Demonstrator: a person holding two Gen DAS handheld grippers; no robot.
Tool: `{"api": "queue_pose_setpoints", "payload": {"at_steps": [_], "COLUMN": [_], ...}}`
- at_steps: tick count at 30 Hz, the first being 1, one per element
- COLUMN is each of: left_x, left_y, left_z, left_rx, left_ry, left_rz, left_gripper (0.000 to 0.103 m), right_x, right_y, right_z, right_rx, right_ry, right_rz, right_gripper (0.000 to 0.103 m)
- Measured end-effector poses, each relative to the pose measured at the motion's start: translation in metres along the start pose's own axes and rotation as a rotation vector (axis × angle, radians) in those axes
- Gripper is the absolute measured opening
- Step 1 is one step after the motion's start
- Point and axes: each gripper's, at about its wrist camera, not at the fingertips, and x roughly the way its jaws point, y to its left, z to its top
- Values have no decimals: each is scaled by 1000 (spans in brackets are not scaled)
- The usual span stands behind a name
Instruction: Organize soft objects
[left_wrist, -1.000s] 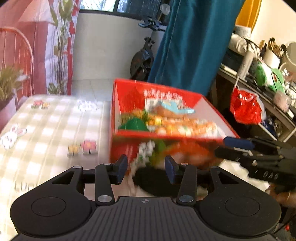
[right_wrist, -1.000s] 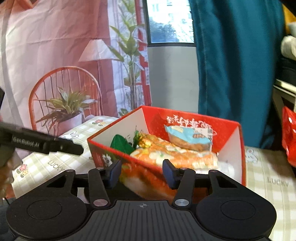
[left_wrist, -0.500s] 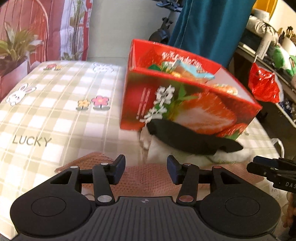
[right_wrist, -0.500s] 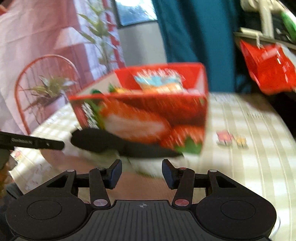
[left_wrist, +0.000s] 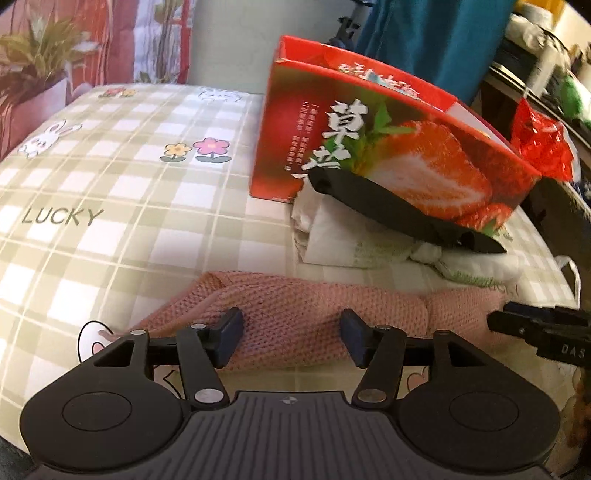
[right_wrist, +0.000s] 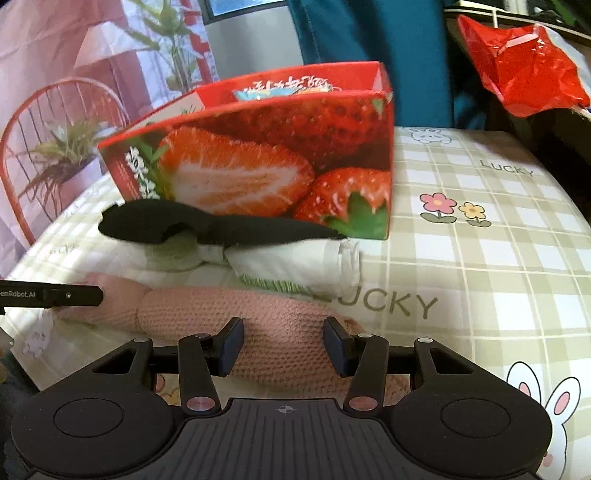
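I had both claws low over the pink knitted piece (left_wrist: 325, 306), which lay stretched across the lower middle of each wrist view on the checked cloth (left_wrist: 122, 206) of the desk. The left claw (left_wrist: 291, 339) stood fairly wide, its jaws having just been opening, and the pink knit showed between the pads without my seeing them press on it. The right claw (right_wrist: 282, 345) sat at a narrower, middling gap, also straddling the knit, its pads apart from the fabric as far as I could tell. Behind the knit, toward the centre of the frame, a folded white cloth with green trim (right_wrist: 295, 266) lay against the foot of the red strawberry box (right_wrist: 258, 158), and a black soft piece (right_wrist: 207, 225) was draped over that white cloth, touching the box front. In the left wrist view the right claw's finger poked in from the right edge; in the right wrist view the left claw's finger came in from the left edge.
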Motion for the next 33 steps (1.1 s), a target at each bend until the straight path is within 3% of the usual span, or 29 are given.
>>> {"api": "queue_pose_setpoints", "payload": {"at_steps": [7,22,24,27,29,33], "left_x": [2,6,5,4,5,6], "left_y": [-3,-10,-9,-8,-10,-17], "left_z": [-3,-5,-5,-5,-5,-6], "left_rx": [25,63,62,62,61,86], "left_ry": [-8,-8,-12,-11,-2,10], "left_rz": [-17,-15,-27,-50,-80,-101], "left_gripper": [73,74,72,60,43,39], "right_x": [4,5,6,6,7,7], "right_y": [3,7,7,8,8,11], "right_z": [-7,-8,-7,-7,-7,-6], "right_rx": [-37,-59,-64,-68,-69,-71], "right_ry": [-8,-17,-14,-11,-9,-4], "right_rz": [-18,-29,-32,-31,-28,-25], "right_gripper": [46,47,47,51,54,60]}}
